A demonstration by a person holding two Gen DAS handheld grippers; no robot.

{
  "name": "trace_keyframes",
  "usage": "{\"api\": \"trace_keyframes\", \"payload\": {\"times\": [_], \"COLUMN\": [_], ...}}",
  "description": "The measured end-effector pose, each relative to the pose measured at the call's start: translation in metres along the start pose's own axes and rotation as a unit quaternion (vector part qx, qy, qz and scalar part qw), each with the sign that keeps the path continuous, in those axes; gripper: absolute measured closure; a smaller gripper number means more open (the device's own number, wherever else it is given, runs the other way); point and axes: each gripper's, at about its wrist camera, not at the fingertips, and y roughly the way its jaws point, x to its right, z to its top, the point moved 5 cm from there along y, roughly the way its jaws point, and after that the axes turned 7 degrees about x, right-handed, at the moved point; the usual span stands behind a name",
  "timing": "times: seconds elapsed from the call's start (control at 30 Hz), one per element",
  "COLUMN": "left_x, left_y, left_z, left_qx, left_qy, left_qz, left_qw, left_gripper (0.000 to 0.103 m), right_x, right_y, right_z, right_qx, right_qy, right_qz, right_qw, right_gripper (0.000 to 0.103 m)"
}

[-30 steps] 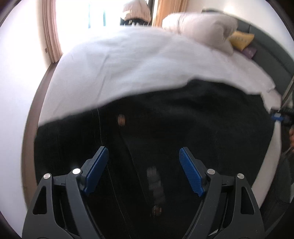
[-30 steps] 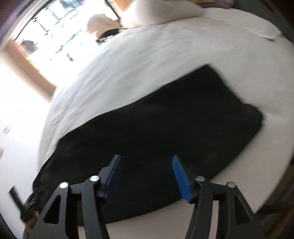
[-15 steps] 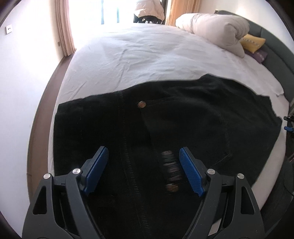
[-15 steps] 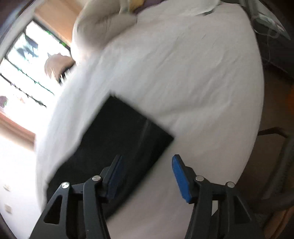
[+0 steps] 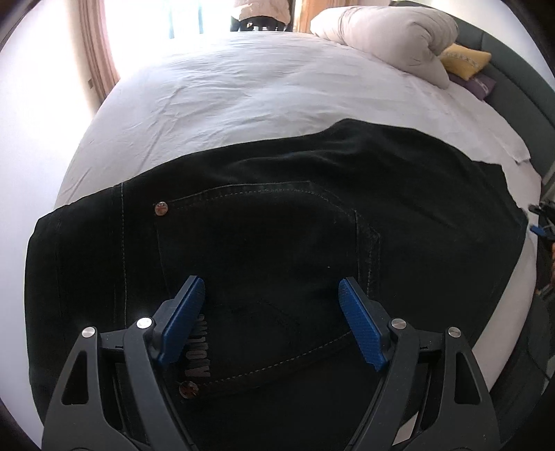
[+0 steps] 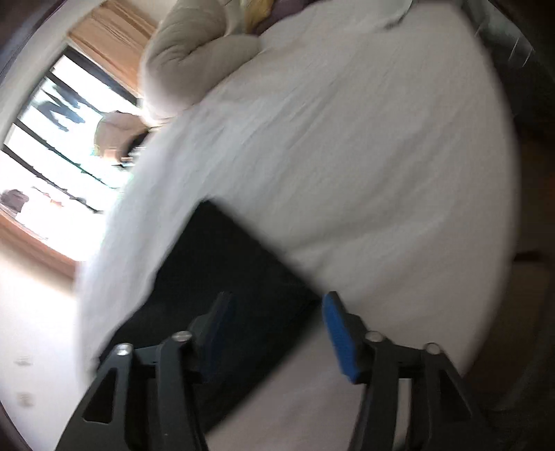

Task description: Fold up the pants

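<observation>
Black pants (image 5: pixel 263 229) lie flat across the near part of a white bed (image 5: pixel 242 97), waistband to the left, a back pocket with copper rivets facing up. My left gripper (image 5: pixel 272 288) hangs open just above the pocket, nothing between its blue pads. In the blurred right wrist view, the leg end of the pants (image 6: pixel 222 277) reaches its far corner under my right gripper (image 6: pixel 275 305). Its jaws are opening, and the cloth below them is not pinched.
A rolled white duvet (image 5: pixel 385 31) and a yellow cushion (image 5: pixel 464 60) lie at the head of the bed by a dark headboard (image 5: pixel 520 90). A person (image 5: pixel 262 12) stands by the bright window beyond the bed. The bed's edge and floor (image 6: pixel 534 243) are at the right.
The left gripper slid along the pants toward the pocket, still open. The right gripper swung and rolled from over the middle of the pants to their leg end.
</observation>
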Motion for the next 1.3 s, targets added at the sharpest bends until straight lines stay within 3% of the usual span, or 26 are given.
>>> {"api": "trace_keyframes", "payload": {"times": [0.17,0.33,0.5,0.67,0.77,1.0,1.1,1.3], "left_x": [0.015,0.032,0.038,0.038,0.042,0.044,0.045,0.057], "left_y": [-0.005,-0.016,-0.017,-0.012,-0.011,-0.011,-0.013,-0.015], "left_z": [-0.001,-0.003,-0.001,0.002,0.003,0.004,0.007,0.014], "left_qx": [0.004,0.003,0.003,0.001,0.000,0.000,0.000,-0.003], "left_qy": [-0.001,0.000,-0.010,-0.025,-0.023,-0.028,-0.043,-0.054], "left_qz": [-0.017,-0.042,-0.051,-0.061,-0.064,-0.069,-0.086,-0.109], "left_qw": [0.9998,0.9991,0.9986,0.9978,0.9977,0.9972,0.9954,0.9926], "left_gripper": [0.024,0.024,0.024,0.024,0.024,0.024,0.024,0.024], "right_x": [0.013,0.012,0.008,0.003,0.006,0.010,0.011,-0.001], "right_y": [-0.024,0.001,0.003,0.010,0.022,0.037,0.037,0.029], "right_z": [-0.003,-0.021,-0.028,-0.027,-0.024,-0.020,-0.022,-0.018], "right_qx": [0.000,-0.036,-0.032,-0.037,-0.033,-0.040,-0.038,-0.017], "right_qy": [0.046,0.116,0.166,0.170,0.201,0.213,0.217,0.182], "right_qz": [0.045,0.070,0.093,0.107,0.122,0.124,0.127,0.115], "right_qw": [0.998,0.990,0.981,0.979,0.971,0.968,0.967,0.976], "right_gripper": [0.036,0.036,0.036,0.038,0.046,0.082,0.087,0.092]}}
